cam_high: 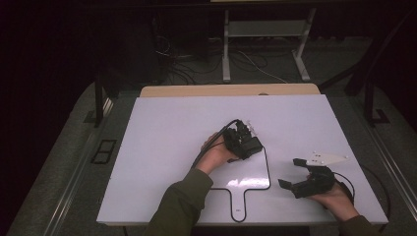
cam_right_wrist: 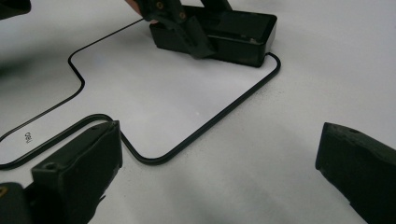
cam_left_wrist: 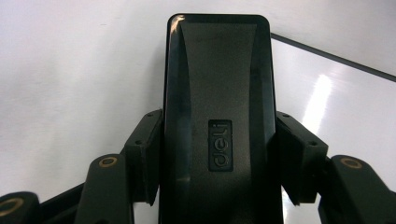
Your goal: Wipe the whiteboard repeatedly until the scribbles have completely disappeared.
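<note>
One eraser (cam_left_wrist: 217, 116) between left tongs (cam_left_wrist: 217, 158)

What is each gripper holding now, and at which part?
The left gripper clamps the black eraser block by its two long sides, near the end closest to the hand. The right gripper stands open and holds nothing.

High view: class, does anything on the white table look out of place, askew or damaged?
Nothing stands out. The left gripper is shut on a black eraser sitting at a corner of the paddle-shaped board. The right gripper rests open beside the board, holding nothing. No spill or damage shows on the table.
</note>
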